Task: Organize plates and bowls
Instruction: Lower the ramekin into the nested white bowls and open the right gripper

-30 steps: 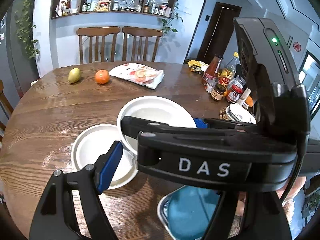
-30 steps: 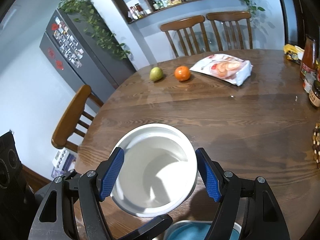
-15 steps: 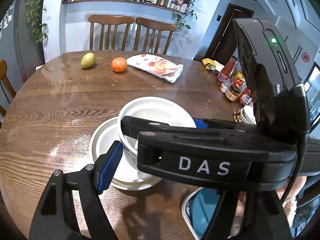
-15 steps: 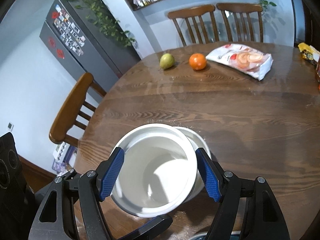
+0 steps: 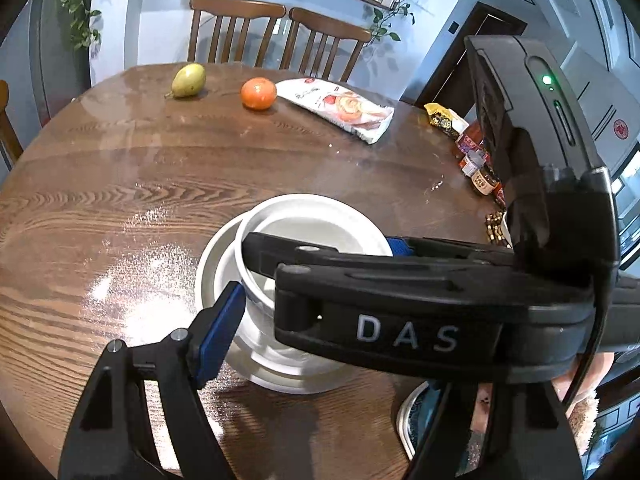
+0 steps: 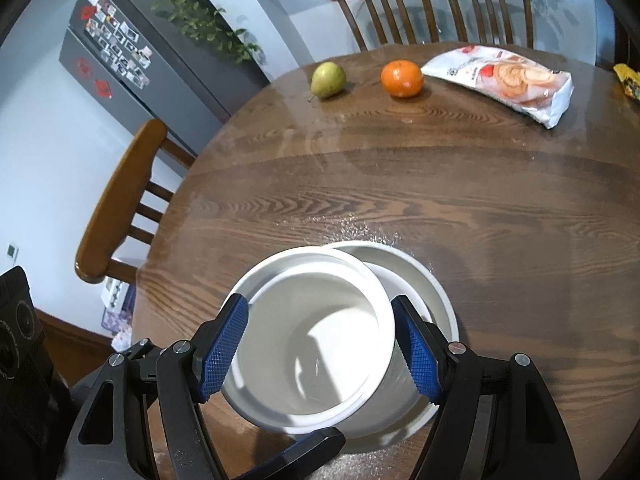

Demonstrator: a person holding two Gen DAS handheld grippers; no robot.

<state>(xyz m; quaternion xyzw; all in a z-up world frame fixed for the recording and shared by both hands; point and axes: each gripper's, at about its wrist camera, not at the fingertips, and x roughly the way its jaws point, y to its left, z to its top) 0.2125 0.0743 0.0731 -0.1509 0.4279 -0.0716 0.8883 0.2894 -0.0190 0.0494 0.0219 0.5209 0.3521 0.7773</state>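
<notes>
A deep white bowl (image 6: 316, 336) sits between the blue pads of my right gripper (image 6: 320, 348), which is shut on its sides. The bowl hangs over a white plate (image 6: 432, 292) on the wooden table, tilted slightly; I cannot tell whether it touches the plate. In the left wrist view the bowl (image 5: 316, 232) and the plate (image 5: 212, 264) show behind the right gripper's black body. My left gripper shows one blue fingertip (image 5: 218, 332) just left of the plate; its other finger is hidden, so its state is unclear.
A pear (image 6: 328, 79), an orange (image 6: 401, 78) and a snack bag (image 6: 504, 80) lie at the far side. Jars and bottles (image 5: 480, 168) stand at the right. A blue-lined metal tray (image 5: 420, 412) sits at the near edge. Wooden chairs (image 6: 120, 208) ring the table.
My right gripper carried the bowl across and down over the plate. The plate has come to lie directly under the bowl in both views.
</notes>
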